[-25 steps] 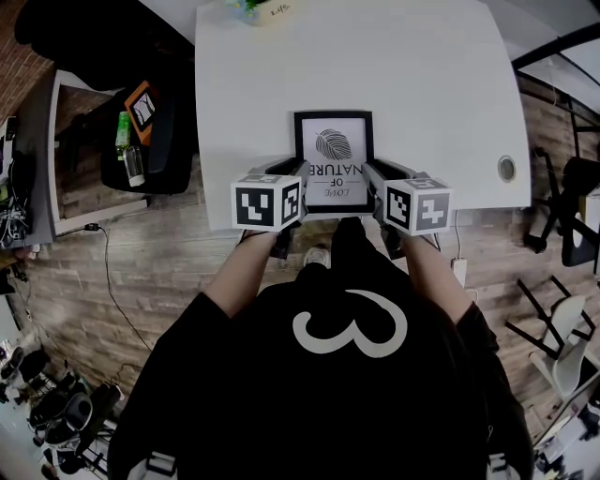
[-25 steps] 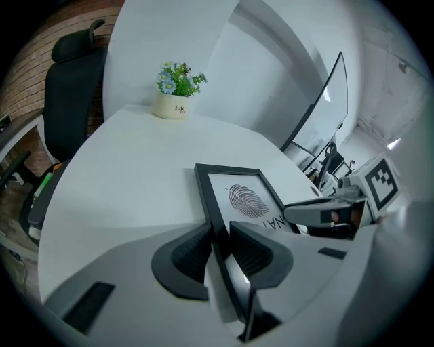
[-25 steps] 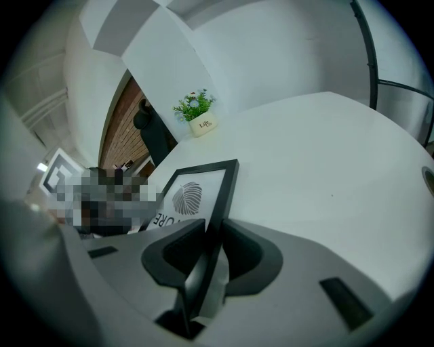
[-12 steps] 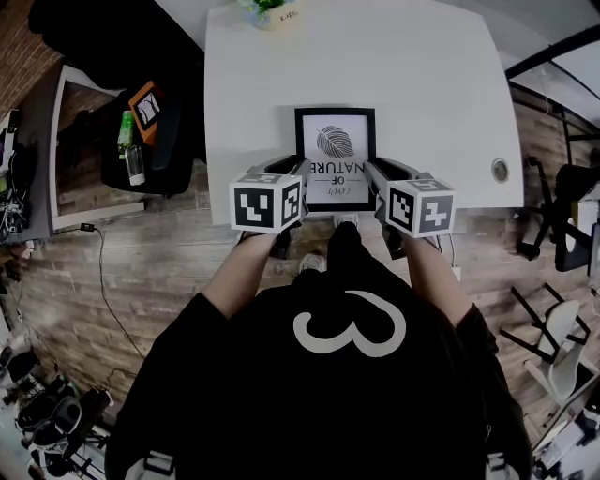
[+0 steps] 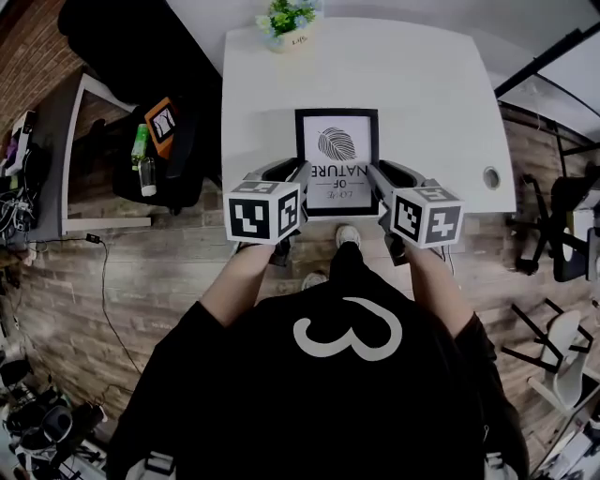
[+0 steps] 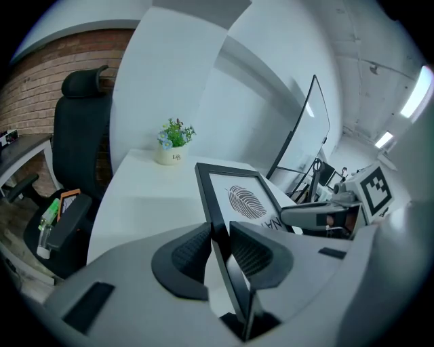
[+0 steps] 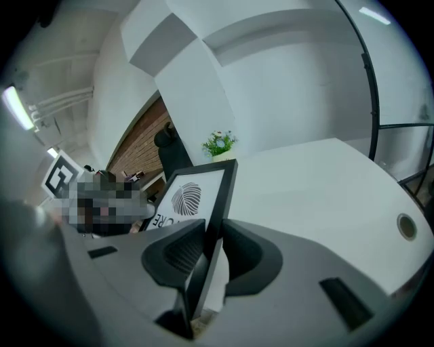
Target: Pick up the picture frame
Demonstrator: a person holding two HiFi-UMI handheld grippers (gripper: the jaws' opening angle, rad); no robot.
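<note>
A black picture frame (image 5: 337, 161) with a leaf print and the word NATURE hangs above the near edge of the white table (image 5: 422, 94), held on both sides. My left gripper (image 5: 298, 178) is shut on the frame's left edge (image 6: 215, 223), its pads pressing the black rim. My right gripper (image 5: 375, 178) is shut on the frame's right edge (image 7: 217, 210) in the same way. The frame (image 6: 244, 200) tilts with its far end raised, print facing up.
A small potted plant (image 5: 287, 21) stands at the table's far edge. A round cable hole (image 5: 490, 177) sits at the table's right. A black office chair (image 5: 150, 141) with a green bottle (image 5: 142, 159) stands left of the table. More chairs (image 5: 562, 216) are at the right.
Both grippers have risen with the frame between them, lifting it off the table. The head view has shifted, so the plant at the far edge now shows fully.
</note>
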